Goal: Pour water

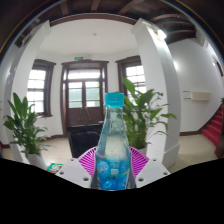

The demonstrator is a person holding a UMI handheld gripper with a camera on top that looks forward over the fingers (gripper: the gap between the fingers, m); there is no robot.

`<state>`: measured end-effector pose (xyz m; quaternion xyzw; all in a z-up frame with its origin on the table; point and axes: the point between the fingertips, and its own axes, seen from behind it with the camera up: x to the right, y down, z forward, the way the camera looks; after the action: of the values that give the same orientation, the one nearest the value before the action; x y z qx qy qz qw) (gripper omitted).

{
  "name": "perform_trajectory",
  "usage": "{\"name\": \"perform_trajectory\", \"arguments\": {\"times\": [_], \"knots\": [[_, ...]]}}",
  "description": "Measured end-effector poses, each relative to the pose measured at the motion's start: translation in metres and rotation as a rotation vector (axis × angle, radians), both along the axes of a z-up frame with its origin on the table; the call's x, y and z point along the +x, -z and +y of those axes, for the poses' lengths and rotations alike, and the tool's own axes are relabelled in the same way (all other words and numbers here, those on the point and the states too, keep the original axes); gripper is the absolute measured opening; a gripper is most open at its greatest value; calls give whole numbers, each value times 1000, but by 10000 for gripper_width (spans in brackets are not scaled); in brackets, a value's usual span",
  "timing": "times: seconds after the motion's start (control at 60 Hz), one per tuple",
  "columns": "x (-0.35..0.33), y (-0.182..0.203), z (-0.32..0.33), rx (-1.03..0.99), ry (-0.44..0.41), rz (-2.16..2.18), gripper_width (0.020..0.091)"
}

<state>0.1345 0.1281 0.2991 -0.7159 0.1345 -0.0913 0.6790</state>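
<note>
Left to right: potted plant (22,125); dark double door (84,95) beyond; clear water bottle (113,150) with blue cap, upright, grasped between the pink-padded fingers (88,160) of the gripper (113,165); second plant (148,108); white column (160,80)

A bottle (112,145) of clear, glossy plastic is seen, topped by a smooth light-blue plastic cap (115,99), with a glossy blue label wrapped round its lower body. Pink pads (88,157) with a ribbed, matt surface are pressed against either side of the bottle. Behind the bottle, a door (84,95) framed in dark, polished-looking wood is set between matt white walls (160,60).
</note>
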Motion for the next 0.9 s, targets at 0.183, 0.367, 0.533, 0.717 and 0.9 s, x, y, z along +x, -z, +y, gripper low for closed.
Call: {"name": "perform_trajectory", "arguments": {"times": [0.183, 0.367, 0.533, 0.717, 0.9], "knots": [[88, 72, -12, -68, 113, 2, 442], [125, 152, -12, -146, 152, -24, 442], [129, 188, -9, -122, 115, -17, 451], [129, 190, -8, -105, 110, -41, 465], [127, 191, -14, -139, 125, -36, 643]]}}
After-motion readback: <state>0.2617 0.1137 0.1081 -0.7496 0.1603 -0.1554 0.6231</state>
